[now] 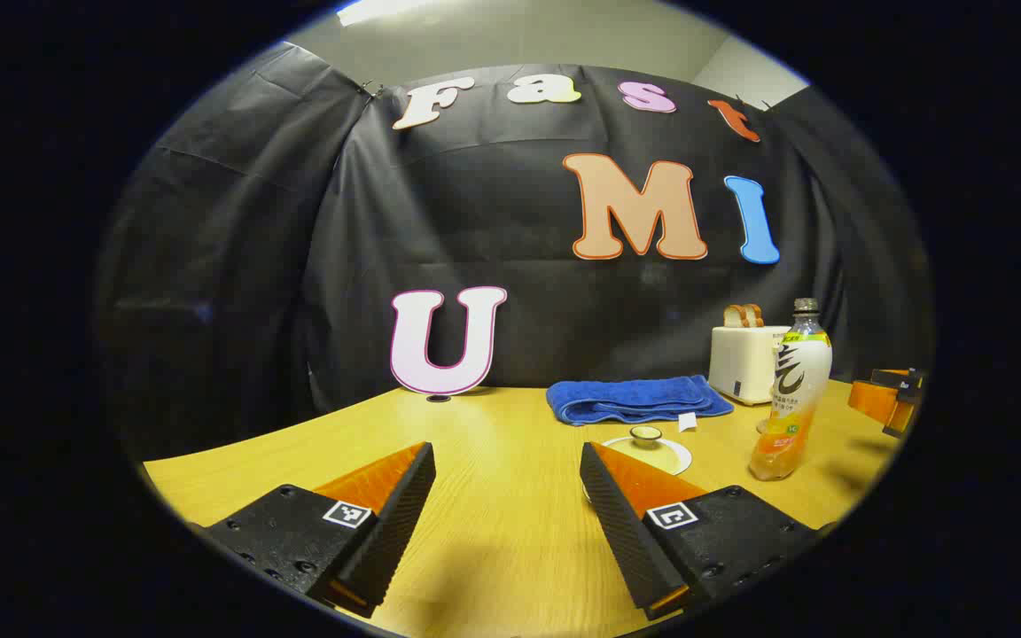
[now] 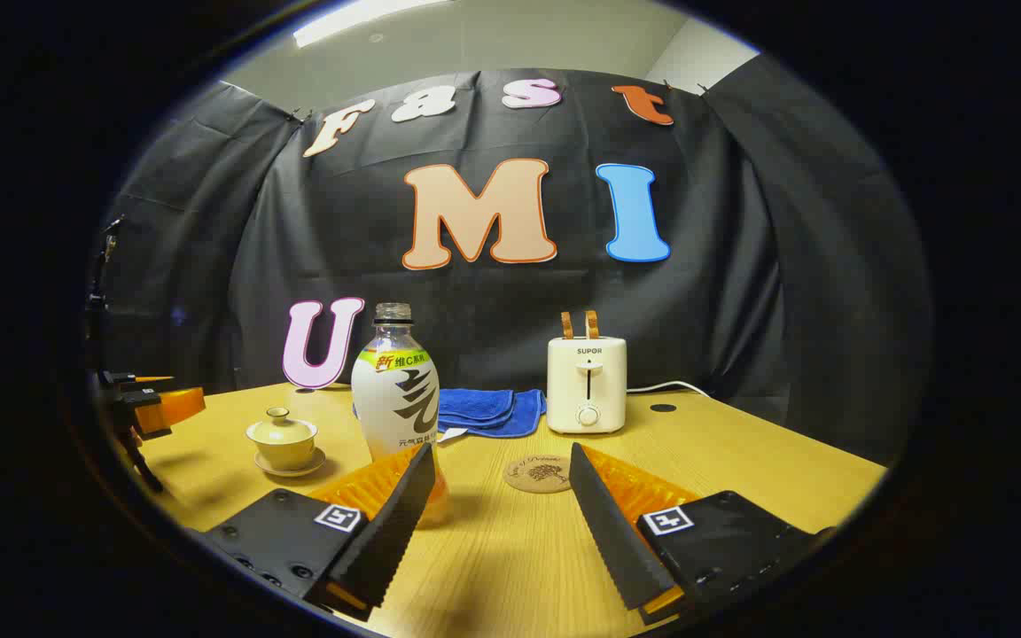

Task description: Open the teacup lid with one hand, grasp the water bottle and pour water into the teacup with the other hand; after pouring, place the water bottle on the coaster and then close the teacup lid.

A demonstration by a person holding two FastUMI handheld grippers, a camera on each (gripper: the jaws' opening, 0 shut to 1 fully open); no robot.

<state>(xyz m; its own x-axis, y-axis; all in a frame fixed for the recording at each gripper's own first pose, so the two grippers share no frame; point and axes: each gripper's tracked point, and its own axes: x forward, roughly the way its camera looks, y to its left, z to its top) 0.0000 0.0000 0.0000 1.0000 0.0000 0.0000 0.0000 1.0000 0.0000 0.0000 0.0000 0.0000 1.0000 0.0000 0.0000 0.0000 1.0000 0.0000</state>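
Left gripper [image 1: 508,470]: jaws spread wide, holding nothing, low over the table [image 1: 493,532].
Right gripper [image 2: 502,474]: jaws wide apart, nothing between them; it also shows at the right edge of the left gripper view.
Teacup [image 2: 283,440]: on its saucer, lid on, left of the bottle in the right gripper view; partly behind a finger in the left gripper view.
Bottle [image 2: 395,399]: upright, uncapped, just beyond the right gripper's left finger [image 2: 386,523].
Coaster [image 2: 539,472]: bare, between bottle and toaster.
Toaster [image 2: 587,383]: at the back, two slices up.
Towel [image 1: 635,399]: blue, folded, behind the teacup.

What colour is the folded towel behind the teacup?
Blue; the towel shows best in the left gripper view.
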